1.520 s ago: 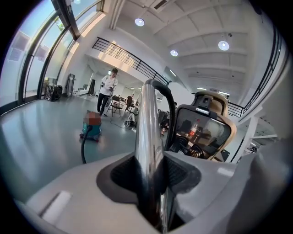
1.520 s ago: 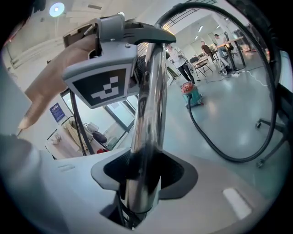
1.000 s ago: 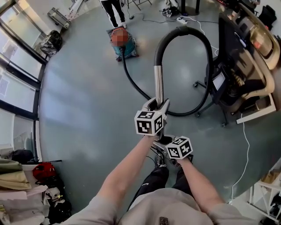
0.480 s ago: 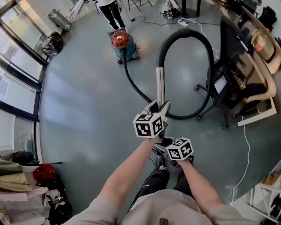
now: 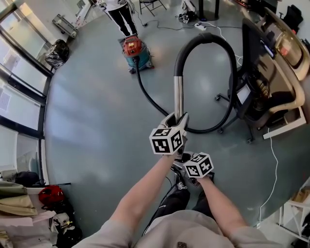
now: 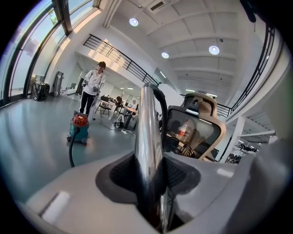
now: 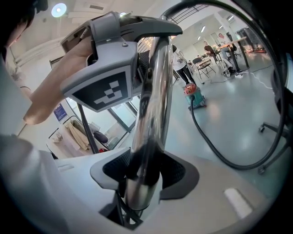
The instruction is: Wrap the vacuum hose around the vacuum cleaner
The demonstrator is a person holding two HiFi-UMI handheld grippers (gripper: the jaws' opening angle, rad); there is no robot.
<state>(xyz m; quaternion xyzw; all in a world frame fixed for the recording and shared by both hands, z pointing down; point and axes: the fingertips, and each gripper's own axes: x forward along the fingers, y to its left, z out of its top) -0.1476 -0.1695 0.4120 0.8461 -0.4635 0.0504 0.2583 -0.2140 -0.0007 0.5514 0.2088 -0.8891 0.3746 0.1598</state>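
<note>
Vs 1 s ago not much differs: L gripper (image 5: 177, 119) & R gripper (image 5: 183, 154) sit at the same spot, low centre of the head view. The hose (image 5: 231, 72) loop keeps its shape and the vac cleaner (image 5: 135, 50) stays upper centre-left. The bystander (image 5: 117, 12) behind it has shifted a bit left along the top edge. R gripper's jaws have just been opening a little. The lower end of the metal tube (image 5: 178, 94) is between them, and both ribbed pads are on its sides in the R gripper view, about half apart. L gripper is clamped on the same tube just above, pads tight on both sides, tube running straight up frame centre. The black hose leaves the tube's top, arcs right past the office chair (image 5: 261, 82), drops to the grey floor (image 5: 97, 121) mid-right, then runs back left & up to the vac's front. So the hose lies out on the floor, well apart from the vac body except at its joint, not wound round it. Count: 1 vac cleaner, 1 hose, 1 metal tube, 2 grippers w/ 1 marker cube (image 5: 168, 140) each, 1 bystander, 1 office chair.
</note>
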